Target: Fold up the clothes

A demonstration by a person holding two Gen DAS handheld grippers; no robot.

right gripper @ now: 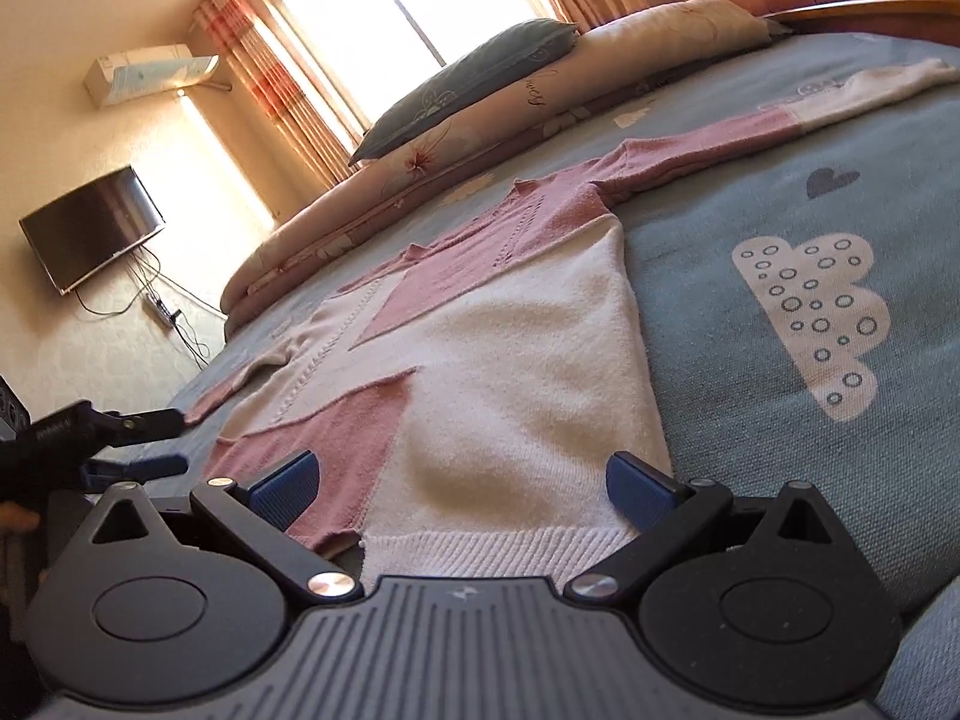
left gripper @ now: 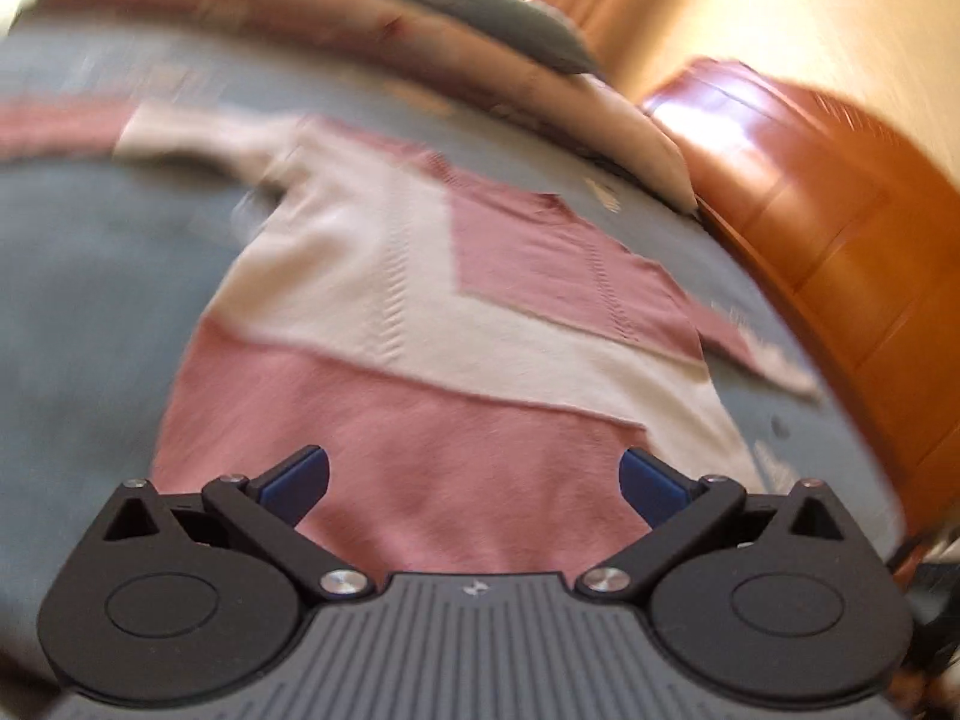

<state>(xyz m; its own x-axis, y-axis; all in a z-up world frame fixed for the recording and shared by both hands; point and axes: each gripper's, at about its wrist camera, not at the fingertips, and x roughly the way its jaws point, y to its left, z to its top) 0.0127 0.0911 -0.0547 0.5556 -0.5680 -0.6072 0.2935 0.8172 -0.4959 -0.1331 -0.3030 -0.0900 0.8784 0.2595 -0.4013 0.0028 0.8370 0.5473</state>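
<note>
A pink and cream knitted sweater (left gripper: 420,312) lies flat on the blue bedspread (left gripper: 90,300), sleeves spread to both sides. In the left wrist view, which is blurred, my left gripper (left gripper: 474,483) is open over the pink hem area, nothing between its blue pads. In the right wrist view the same sweater (right gripper: 510,348) stretches away with its ribbed hem nearest. My right gripper (right gripper: 462,489) is open above that hem, its fingers on either side of the cream part. The left gripper (right gripper: 150,441) shows at the left edge, open, beside the sweater's left side.
A rolled quilt (right gripper: 480,138) and a dark pillow (right gripper: 468,90) lie along the far side of the bed. A wooden headboard (left gripper: 840,252) stands at the right. A wall television (right gripper: 90,228), an air conditioner (right gripper: 150,72) and a bright window (right gripper: 396,18) are beyond.
</note>
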